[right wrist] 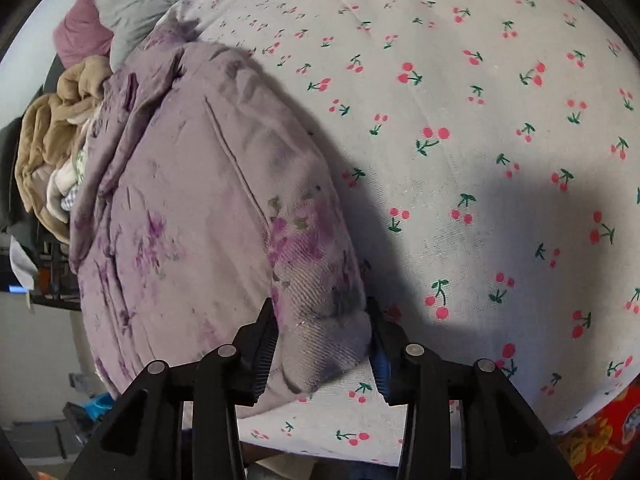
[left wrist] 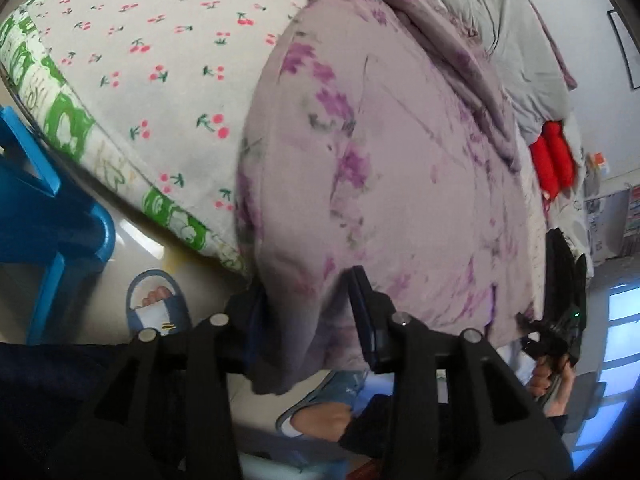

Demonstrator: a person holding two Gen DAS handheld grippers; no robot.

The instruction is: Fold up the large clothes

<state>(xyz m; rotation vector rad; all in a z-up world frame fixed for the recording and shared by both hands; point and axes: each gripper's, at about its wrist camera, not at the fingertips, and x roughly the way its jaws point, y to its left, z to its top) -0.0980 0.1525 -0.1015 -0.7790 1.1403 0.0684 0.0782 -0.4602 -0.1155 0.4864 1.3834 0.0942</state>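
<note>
A large lilac quilt with purple flower print lies across the bed over the cherry-print sheet. My left gripper is shut on the quilt's near edge, which hangs down between the fingers over the bed's side. In the right wrist view the same quilt lies at the left on the sheet. My right gripper is shut on a thick corner of the quilt, just above the sheet. The right gripper also shows in the left wrist view at the far right.
A grey quilt and a red item lie further along the bed. A blue stool stands on the floor at the left, beside my slippered feet. Beige and grey bedding is piled at the bed's far end.
</note>
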